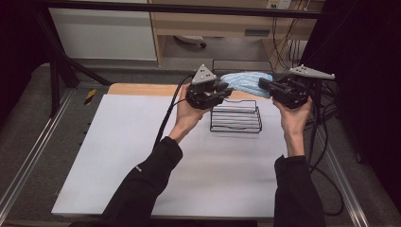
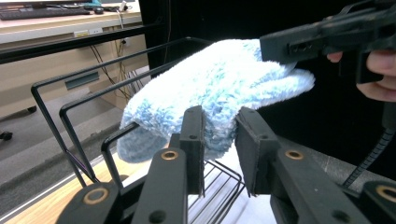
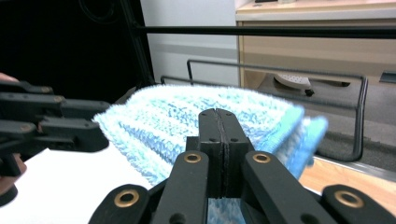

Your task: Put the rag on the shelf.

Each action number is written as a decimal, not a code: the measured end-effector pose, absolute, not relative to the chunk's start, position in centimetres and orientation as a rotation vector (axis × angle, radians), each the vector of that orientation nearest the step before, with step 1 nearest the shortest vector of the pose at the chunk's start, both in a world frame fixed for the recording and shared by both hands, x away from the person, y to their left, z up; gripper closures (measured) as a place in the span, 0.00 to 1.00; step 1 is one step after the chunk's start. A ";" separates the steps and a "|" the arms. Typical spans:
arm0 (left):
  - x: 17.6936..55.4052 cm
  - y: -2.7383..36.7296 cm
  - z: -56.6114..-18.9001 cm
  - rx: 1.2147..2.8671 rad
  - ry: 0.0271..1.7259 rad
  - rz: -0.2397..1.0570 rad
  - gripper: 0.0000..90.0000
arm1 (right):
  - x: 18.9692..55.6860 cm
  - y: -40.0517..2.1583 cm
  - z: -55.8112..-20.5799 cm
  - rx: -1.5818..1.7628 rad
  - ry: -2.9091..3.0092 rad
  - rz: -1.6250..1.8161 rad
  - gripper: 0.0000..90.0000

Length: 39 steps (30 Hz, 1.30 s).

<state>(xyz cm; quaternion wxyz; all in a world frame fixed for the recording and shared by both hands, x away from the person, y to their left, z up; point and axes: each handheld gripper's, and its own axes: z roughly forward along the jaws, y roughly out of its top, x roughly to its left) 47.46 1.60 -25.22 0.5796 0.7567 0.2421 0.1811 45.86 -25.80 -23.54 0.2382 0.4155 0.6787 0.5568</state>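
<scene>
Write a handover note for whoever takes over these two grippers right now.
Right gripper: fingers shut on one end of the fluffy blue cloth, seen pinched in the right gripper view.
Left gripper: fingers stand apart at the cloth's other end, with a fold of it between them; a firm grip cannot be confirmed.
Cloth: held up in the air between the two grippers, above the far edge of the white table sheet.
Black wire rack: on the sheet, just below the cloth.
Done: cloth lifted.
Left: probably secure the left grip, then bring the cloth to the rack.
</scene>
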 end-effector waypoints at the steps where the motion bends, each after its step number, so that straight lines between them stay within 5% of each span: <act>1: 47.5 1.5 -25.3 1.775 0.566 0.423 0.80 | 45.9 -25.9 -24.1 1.140 1.863 1.532 1.00; 16: 47.1 2.7 -25.6 1.775 0.584 0.374 0.69 | 46.6 -26.1 -26.3 1.151 1.871 1.530 0.98; 29: 48.2 0.7 -26.6 1.822 0.706 0.389 0.93 | 46.7 -26.1 -27.1 1.129 1.872 1.515 0.96; 39: 49.0 0.4 -27.3 1.824 0.741 0.409 0.97 | 46.7 -26.3 -27.6 1.128 1.874 1.513 0.95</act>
